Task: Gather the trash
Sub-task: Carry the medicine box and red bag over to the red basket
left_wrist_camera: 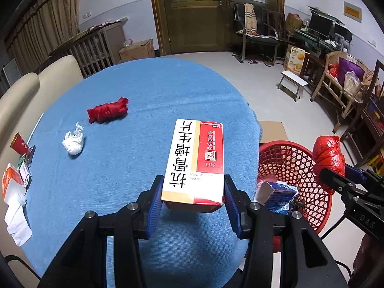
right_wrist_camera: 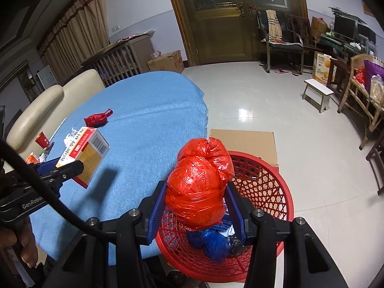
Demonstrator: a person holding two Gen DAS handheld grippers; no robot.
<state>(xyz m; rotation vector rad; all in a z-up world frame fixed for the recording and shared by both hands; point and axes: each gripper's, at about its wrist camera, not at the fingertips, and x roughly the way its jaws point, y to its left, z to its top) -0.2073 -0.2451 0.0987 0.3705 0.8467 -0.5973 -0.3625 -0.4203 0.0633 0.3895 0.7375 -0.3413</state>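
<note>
Left gripper point(left_wrist_camera: 193, 200) pinching stiff, light box point(left_wrist_camera: 195, 160) across its end; right gripper point(right_wrist_camera: 198, 210) squeezing soft, crinkly bag point(right_wrist_camera: 199, 184) — slippery, likely light — over basket point(right_wrist_camera: 276, 192).

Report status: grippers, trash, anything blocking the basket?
Left gripper shut on medicine box, above the table. Right gripper shut on red bag, over red basket. Nothing blocking.

The blue-clothed table point(left_wrist_camera: 134, 120) is looked down on steeply and closely from the left wrist along its fingers, the red basket point(right_wrist_camera: 271, 187) beside it likewise from the right wrist, and table, basket, brown double door point(left_wrist_camera: 199, 19) and each other's gripper are shared by both views.
</note>
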